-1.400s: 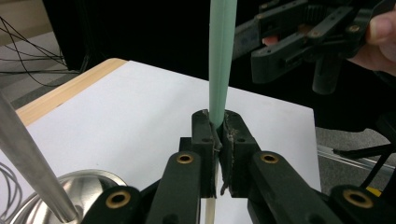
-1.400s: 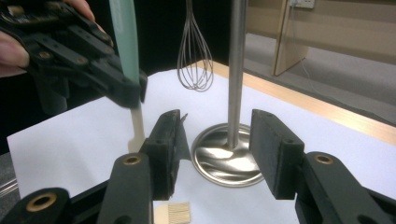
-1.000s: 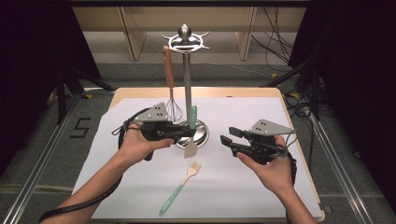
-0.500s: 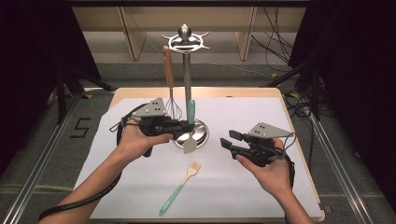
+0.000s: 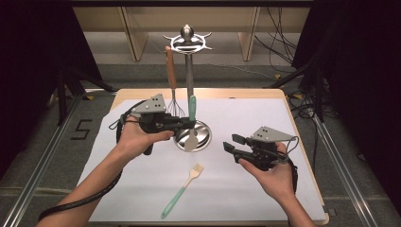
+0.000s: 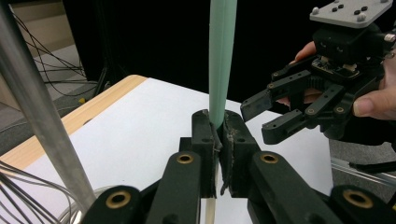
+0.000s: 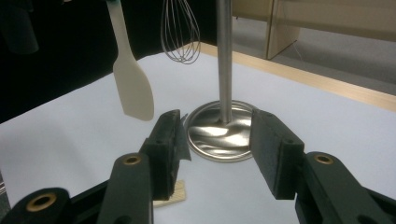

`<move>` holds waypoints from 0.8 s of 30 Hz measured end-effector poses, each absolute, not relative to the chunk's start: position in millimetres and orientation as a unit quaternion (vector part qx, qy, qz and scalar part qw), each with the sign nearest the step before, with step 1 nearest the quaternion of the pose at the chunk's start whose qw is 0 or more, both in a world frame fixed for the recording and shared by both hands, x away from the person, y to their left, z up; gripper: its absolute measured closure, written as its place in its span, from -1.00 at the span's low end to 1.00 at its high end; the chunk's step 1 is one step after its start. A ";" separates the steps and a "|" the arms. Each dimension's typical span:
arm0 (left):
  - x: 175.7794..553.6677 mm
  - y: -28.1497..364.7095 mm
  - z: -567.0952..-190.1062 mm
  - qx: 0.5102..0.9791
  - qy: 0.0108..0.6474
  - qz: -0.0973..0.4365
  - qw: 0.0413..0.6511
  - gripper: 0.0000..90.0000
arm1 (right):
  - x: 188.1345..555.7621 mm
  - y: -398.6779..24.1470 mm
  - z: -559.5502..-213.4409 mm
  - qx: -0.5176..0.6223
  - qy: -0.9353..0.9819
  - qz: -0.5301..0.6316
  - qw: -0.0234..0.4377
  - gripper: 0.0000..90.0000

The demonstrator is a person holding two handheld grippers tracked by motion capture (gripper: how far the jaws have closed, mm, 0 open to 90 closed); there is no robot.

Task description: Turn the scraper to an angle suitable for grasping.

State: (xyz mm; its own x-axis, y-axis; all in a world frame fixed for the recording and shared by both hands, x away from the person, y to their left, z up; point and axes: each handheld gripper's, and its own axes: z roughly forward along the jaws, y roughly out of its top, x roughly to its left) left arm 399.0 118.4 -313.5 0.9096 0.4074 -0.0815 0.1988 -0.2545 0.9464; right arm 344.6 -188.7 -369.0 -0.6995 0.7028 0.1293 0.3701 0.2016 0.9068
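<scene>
Since the earlier frames, the left gripper (image 5: 188,124) has carried the spatula (image 5: 191,124) a little up and back, toward the stand pole (image 5: 189,80); the spatula blade, which hung in front of the round stand base (image 5: 204,130), now hangs over it. The right gripper (image 5: 231,144) has kept its place.

Left gripper: jaws clamped on the green spatula handle (image 6: 222,56), which rises upright from between the pads. The pale blade (image 7: 133,88) hangs below the jaws, clear of the paper.

Right gripper: jaws apart, nothing between them. The stand base (image 7: 219,135) lies just ahead of its fingertips.

The whisk (image 5: 173,90) hangs from the stand, just beyond the left gripper. The pastry brush (image 5: 182,190) lies flat on the white paper (image 5: 265,118), nearer the person than both grippers and between them.
</scene>
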 end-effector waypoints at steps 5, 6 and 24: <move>401.1 118.8 -308.8 0.787 0.188 0.095 0.580 0.88 | 344.5 -188.2 -369.0 0.353 0.760 0.522 0.160 0.21; 401.1 118.8 -308.8 0.787 0.188 0.095 0.580 0.88 | 344.7 -187.7 -369.2 0.356 0.758 0.523 0.160 0.21; 411.3 120.8 -293.8 0.784 0.180 0.091 0.587 0.88 | 345.1 -189.8 -370.3 0.351 0.760 0.521 0.167 0.21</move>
